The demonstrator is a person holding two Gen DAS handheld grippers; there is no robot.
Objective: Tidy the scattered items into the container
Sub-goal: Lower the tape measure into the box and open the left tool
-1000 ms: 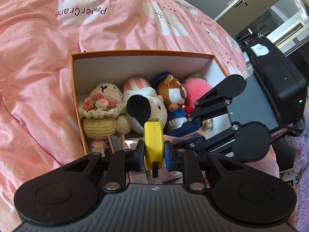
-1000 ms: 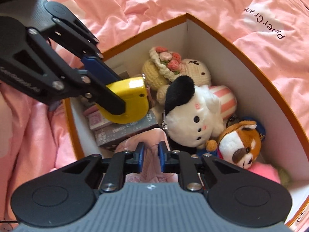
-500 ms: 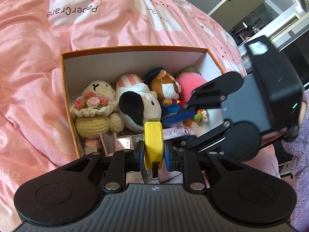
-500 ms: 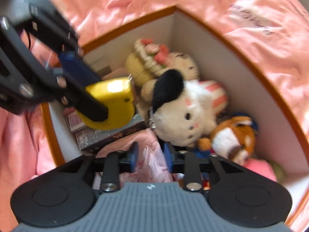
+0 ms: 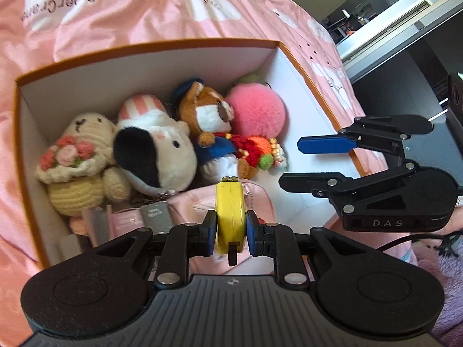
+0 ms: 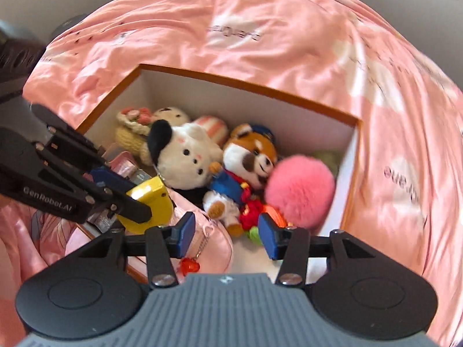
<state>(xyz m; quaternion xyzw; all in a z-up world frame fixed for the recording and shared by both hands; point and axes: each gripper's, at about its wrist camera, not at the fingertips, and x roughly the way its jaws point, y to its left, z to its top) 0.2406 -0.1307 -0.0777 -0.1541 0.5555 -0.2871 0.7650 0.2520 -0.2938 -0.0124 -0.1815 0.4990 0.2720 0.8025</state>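
Note:
An orange-rimmed white box point(image 5: 144, 46) sits on the pink bedspread, also in the right wrist view point(image 6: 260, 86). It holds plush toys: a crochet bear point(image 5: 78, 156), a white dog point(image 5: 156, 156), a brown fox point(image 5: 205, 115), a pink pompom point(image 5: 257, 112) and a pink pouch point(image 6: 202, 237). My left gripper point(image 5: 231, 231) is shut on a yellow tape measure point(image 5: 231, 211) above the box's near end; the tape measure also shows in the right wrist view point(image 6: 150, 205). My right gripper point(image 6: 225, 231) is open and empty above the box's near edge; it shows in the left wrist view point(image 5: 292, 162).
Small card boxes point(image 5: 130, 219) lie in the box's near left corner. The pink bedspread point(image 5: 144, 5) surrounds the box. A dark doorway and furniture point(image 5: 390, 29) stand beyond the bed at the right.
My right gripper opened, let go of the pink pouch, and pulled back toward the box's right edge. My left gripper, still holding the tape measure, moved closer over the box.

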